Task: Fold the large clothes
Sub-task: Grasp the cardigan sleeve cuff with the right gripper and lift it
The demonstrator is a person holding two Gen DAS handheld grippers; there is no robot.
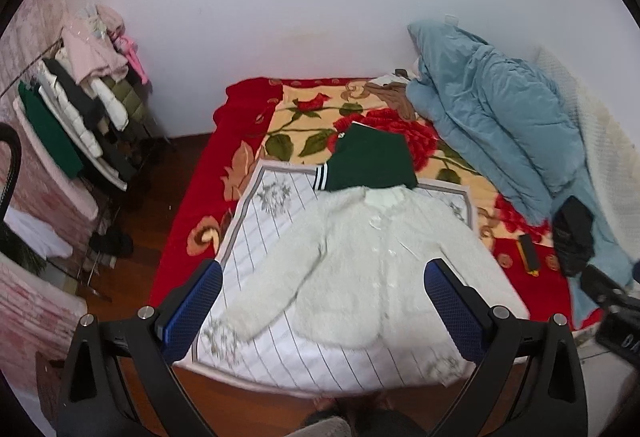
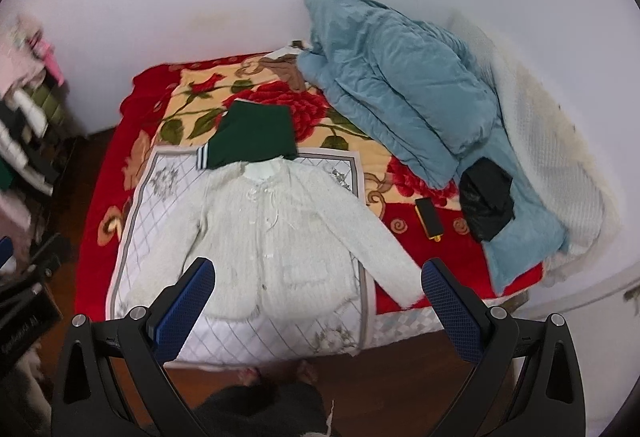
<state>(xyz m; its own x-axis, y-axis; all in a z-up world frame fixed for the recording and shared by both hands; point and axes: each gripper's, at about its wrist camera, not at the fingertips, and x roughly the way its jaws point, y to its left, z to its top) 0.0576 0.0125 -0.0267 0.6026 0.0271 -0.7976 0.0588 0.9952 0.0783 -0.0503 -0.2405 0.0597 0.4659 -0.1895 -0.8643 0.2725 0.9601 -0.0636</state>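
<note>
I hold my left gripper (image 1: 324, 291) above the near end of the bed, its blue-padded fingers (image 1: 196, 301) spread wide apart with nothing between them. My right gripper (image 2: 318, 291) hangs the same way, jaws wide apart and empty, its pads (image 2: 448, 301) well clear of the cloth below.

The white fuzzy cardigan (image 2: 272, 229) is my landmark. It lies flat, front up, on a white quilted mat (image 1: 256, 233) with grey grid lines and a grey border, collar away from me and hem toward me. Both sleeves are spread out and angled down; the right sleeve runs off the mat's edge onto the red floral blanket (image 2: 188, 105), and the left sleeve stays on the mat. Just beyond the cardigan's collar, touching it, sits a folded dark green garment (image 1: 370, 161) with a striped white cuff at its left corner.

To the right of the cardigan, apart from it, a dark phone with a yellow edge (image 2: 429, 219) lies on the blanket, and beside that a crumpled black bag (image 2: 486, 199) rests against a heaped light blue duvet (image 2: 400, 85). Far to the left of the cardigan, off the bed, a clothes rack (image 1: 86, 109) stands loaded with hanging coats over the wooden floor (image 1: 180, 153).
</note>
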